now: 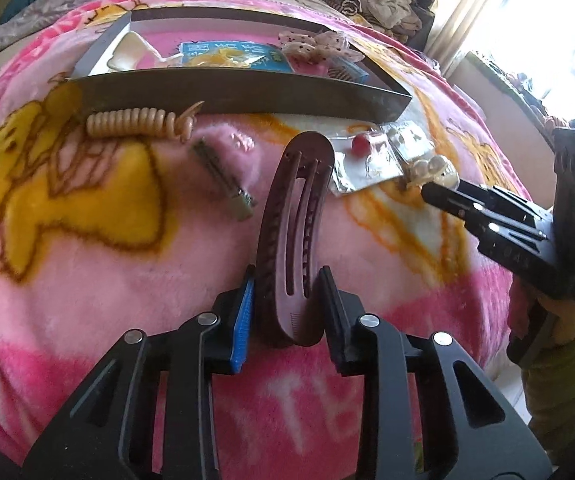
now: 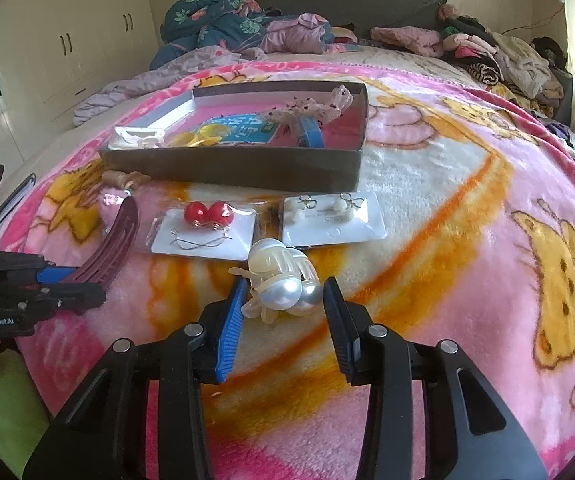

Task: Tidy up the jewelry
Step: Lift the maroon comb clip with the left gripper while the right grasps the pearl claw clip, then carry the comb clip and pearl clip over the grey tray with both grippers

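Note:
A long maroon hair clip [image 1: 295, 236] lies on the pink blanket, its near end between the jaws of my left gripper [image 1: 287, 300], which close on it. It also shows in the right wrist view [image 2: 107, 240]. My right gripper [image 2: 283, 304] is open around a cream claw clip with pearls [image 2: 283, 276], its pads apart from it. A card with red ball earrings [image 2: 205, 232] and a card with white earrings [image 2: 331, 220] lie in front of the dark open box [image 2: 231, 168].
The box [image 1: 247, 92] holds a white clip, a blue packet and a dotted bow. A beige spiral hair tie [image 1: 135, 122] and a small green comb clip [image 1: 223, 178] lie on the blanket left of the maroon clip. Piled clothes lie at the bed's far end.

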